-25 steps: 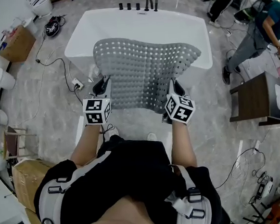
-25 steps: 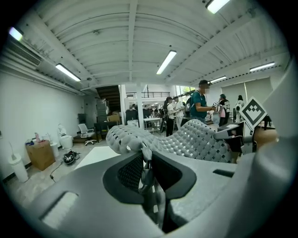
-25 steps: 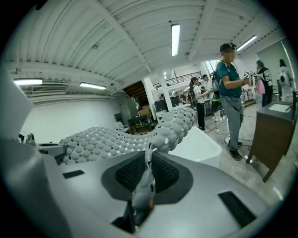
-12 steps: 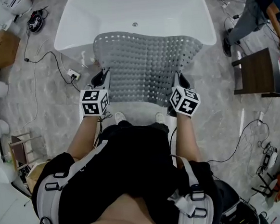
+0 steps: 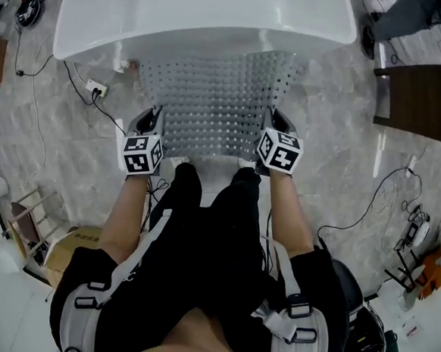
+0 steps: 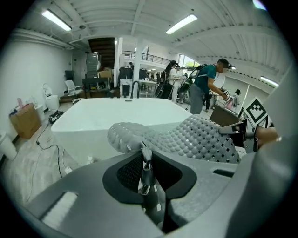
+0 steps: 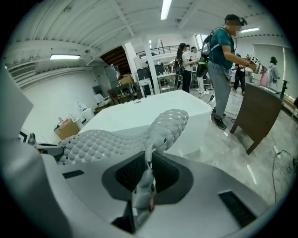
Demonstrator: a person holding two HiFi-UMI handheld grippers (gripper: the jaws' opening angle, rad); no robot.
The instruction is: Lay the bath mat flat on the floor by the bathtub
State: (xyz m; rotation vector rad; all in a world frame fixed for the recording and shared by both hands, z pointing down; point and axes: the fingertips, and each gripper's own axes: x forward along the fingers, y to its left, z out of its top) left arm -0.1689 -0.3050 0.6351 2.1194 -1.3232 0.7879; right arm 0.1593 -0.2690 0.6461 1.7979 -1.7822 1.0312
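Note:
The grey perforated bath mat (image 5: 216, 103) hangs spread between both grippers, just in front of the white bathtub (image 5: 202, 35). Its far edge lies close to the tub's side wall. My left gripper (image 5: 154, 123) is shut on the mat's near left corner, my right gripper (image 5: 274, 122) on the near right corner. In the left gripper view the mat (image 6: 198, 137) bulges away from the pinched edge held by the left gripper (image 6: 145, 157), with the tub (image 6: 111, 114) behind. The right gripper view shows the mat (image 7: 111, 138) pinched the same way in the right gripper (image 7: 148, 160).
A power strip with cables (image 5: 94, 89) lies on the marble floor left of the mat. A dark wooden table (image 5: 416, 107) stands at the right, with a person (image 7: 222, 60) beside it. A cardboard box (image 5: 68, 248) sits at the near left. More cables (image 5: 374, 197) trail at the right.
Both grippers have come down and back with the mat. It hung over the tub's rim before and is now spread in front of the tub. The person has bent lower.

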